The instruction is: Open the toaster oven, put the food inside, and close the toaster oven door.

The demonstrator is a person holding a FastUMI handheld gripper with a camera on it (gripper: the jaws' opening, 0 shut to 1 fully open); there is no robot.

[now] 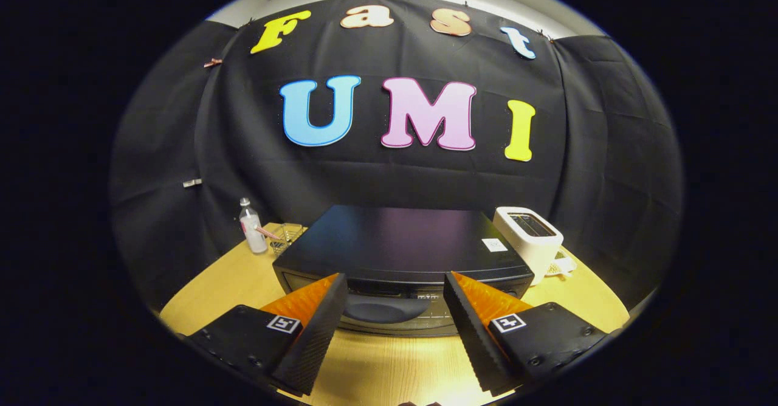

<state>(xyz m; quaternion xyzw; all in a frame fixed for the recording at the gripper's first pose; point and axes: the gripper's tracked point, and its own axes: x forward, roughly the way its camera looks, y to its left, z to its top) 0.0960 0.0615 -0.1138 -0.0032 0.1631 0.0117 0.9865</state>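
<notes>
Wide apart and holding nothing, your jaws frame the door handle (384, 309) of the toaster oven (401, 254): the gripper (395, 315) sits just in front of the oven, its two fingers either side of the dark curved handle, apart from it as far as you can tell. The oven itself is a low black box standing on the wooden table (395, 363), door still shut, so you are at the opening step. No food can be made out around the oven from this angle, so plan on looking for it once the door is down.

Watch the grip first. That handle is smooth and rounded, and if you close on its edge and not its middle, the pads could slide off as you pull, and the door would snap back. Pull in an arc downward from the oven's top edge; pulling straight out would likely drag the whole oven toward you across the table, since nothing seems to brace it.

Around the oven: a white toaster (527, 239) stands just beside its right rear corner, close enough to be nudged if the oven shifts. Off its left rear corner sit a small clear bottle (251, 228) and a wire basket (285, 237), well clear of the door's swing. Nothing lies on the table between you and the oven's front, so the door should drop freely.
</notes>
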